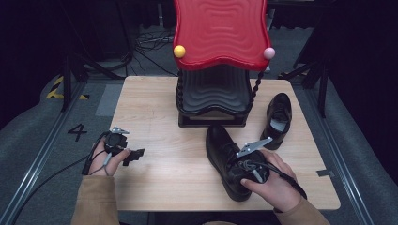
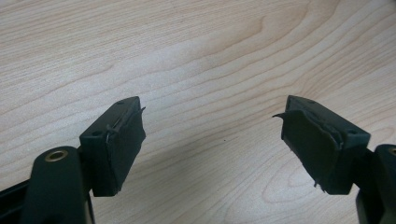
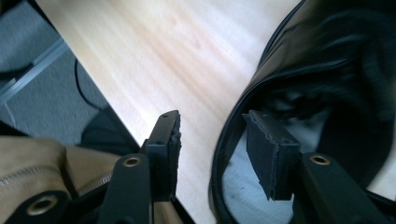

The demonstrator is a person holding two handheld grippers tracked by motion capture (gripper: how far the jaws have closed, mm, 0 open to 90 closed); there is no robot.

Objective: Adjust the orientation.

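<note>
Right gripper view shows the right gripper (image 3: 212, 140) open astride the near shoe (image 3: 327, 70) collar (nothing clamped yet), while the left gripper (image 2: 212, 140) hangs wide open, empty, over bare tabletop (image 2: 196, 56).

Pale wood-grain table (image 1: 159, 178), glossy black leather shoes (image 1: 225, 154), glossy red plastic rack top (image 1: 220, 28).

Your high view looks forward and down from above your side, taking in the whole counter (image 1: 155, 183). The left gripper view sits close over bare wood near the left edge. The right gripper view looks down close at the near edge, sharing the black shoe (image 1: 225, 154) (image 3: 327, 70) with the high view.
</note>
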